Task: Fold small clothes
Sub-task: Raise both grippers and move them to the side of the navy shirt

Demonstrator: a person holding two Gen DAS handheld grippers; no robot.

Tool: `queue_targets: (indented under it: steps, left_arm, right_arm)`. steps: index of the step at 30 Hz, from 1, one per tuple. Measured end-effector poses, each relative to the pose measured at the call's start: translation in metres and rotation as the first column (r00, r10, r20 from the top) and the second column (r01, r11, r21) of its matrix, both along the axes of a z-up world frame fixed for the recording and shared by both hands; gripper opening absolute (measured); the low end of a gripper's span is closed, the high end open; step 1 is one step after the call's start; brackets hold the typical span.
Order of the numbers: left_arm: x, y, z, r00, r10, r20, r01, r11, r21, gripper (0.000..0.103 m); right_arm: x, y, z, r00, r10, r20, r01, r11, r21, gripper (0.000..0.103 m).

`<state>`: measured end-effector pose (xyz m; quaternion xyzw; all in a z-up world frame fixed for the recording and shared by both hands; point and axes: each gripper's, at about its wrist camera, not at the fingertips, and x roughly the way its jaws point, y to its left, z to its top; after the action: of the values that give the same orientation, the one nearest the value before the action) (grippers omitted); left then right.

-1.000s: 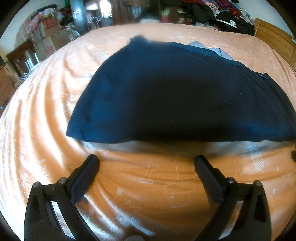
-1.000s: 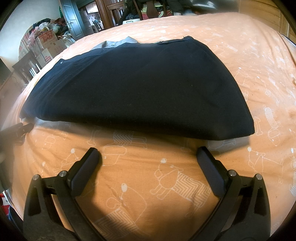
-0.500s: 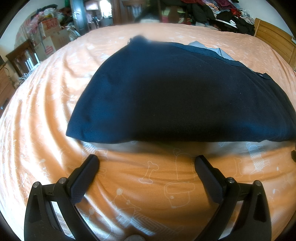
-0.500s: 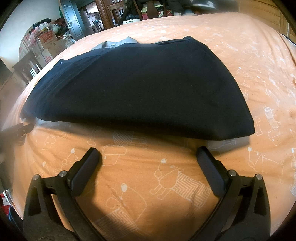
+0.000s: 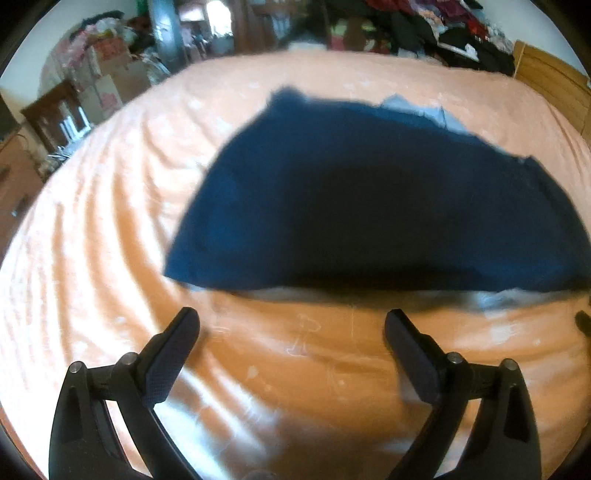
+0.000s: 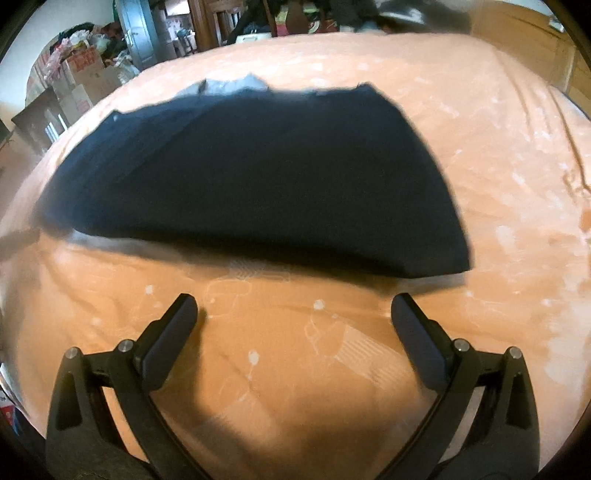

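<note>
A dark navy garment [image 5: 369, 199] lies flat and folded on the orange bed sheet [image 5: 110, 229], with a grey inner lining [image 5: 424, 110] peeking out at its far edge. My left gripper [image 5: 291, 328] hangs open over the sheet just short of the garment's near edge, holding nothing. In the right wrist view the same navy garment [image 6: 258, 177] spreads across the middle. My right gripper [image 6: 293, 314] is open above the sheet in front of its near edge, apart from it. Both views are blurred by motion.
The bed's wooden frame [image 5: 554, 85] stands at the right. Piled clothes [image 5: 443, 29] lie beyond the far edge. Cardboard boxes [image 6: 85, 81] and a dark wooden chair [image 5: 59, 114] stand to the left, off the bed. A dark gripper tip [image 6: 18, 238] shows at the left edge.
Both grippers have pulled back and lifted a little from the garment, which now looks smaller and farther off. Both stay open. The garment itself has not moved.
</note>
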<state>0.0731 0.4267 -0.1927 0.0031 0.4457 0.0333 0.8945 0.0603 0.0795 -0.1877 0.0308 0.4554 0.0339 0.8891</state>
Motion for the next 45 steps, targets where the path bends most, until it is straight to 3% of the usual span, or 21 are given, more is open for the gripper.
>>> queue_targets:
  steps: [8,11,15,26,35,38,41,44,45]
  left_arm:
    - [-0.052,-0.021,0.102,0.982,0.020,0.186,-0.015,0.999,-0.029,0.103]
    - [-0.067,-0.028,0.124,0.976,0.045,0.214,-0.037,0.998,-0.040,0.103]
    - [-0.077,-0.038,0.140,0.980,0.062,0.190,-0.051,0.997,-0.065,0.103]
    - [-0.100,-0.054,0.173,0.974,0.045,0.221,-0.029,0.997,-0.075,0.103]
    - [-0.097,-0.048,0.169,0.977,0.058,0.206,-0.039,0.995,-0.095,0.103]
    - [-0.089,-0.038,0.155,0.982,0.057,0.182,-0.031,0.989,-0.144,0.103]
    - [-0.073,-0.009,0.115,0.995,0.036,0.096,-0.005,0.953,-0.304,0.103]
    - [-0.059,0.038,0.050,0.999,0.045,-0.025,-0.051,0.825,-0.563,0.103]
    - [-0.057,0.050,0.034,0.997,0.056,-0.053,-0.076,0.788,-0.610,0.103]
  right_arm:
    - [-0.050,0.017,0.114,0.967,-0.032,0.254,0.017,0.998,0.060,0.103]
    - [-0.074,0.040,0.156,0.938,0.000,0.346,-0.015,0.999,0.041,0.103]
    - [-0.094,0.056,0.181,0.920,0.035,0.390,-0.054,0.998,0.036,0.103]
    - [-0.120,0.061,0.188,0.904,0.136,0.404,-0.131,0.991,-0.040,0.103]
    - [-0.122,0.055,0.186,0.904,0.138,0.405,-0.134,0.990,-0.040,0.103]
    - [-0.120,0.051,0.178,0.911,0.133,0.391,-0.128,0.991,-0.039,0.103]
    - [-0.119,0.046,0.166,0.923,0.125,0.364,-0.123,0.992,-0.029,0.103]
    - [-0.117,0.041,0.151,0.934,0.122,0.336,-0.121,0.992,-0.024,0.103]
    - [-0.115,0.041,0.143,0.940,0.124,0.318,-0.123,0.992,-0.023,0.103]
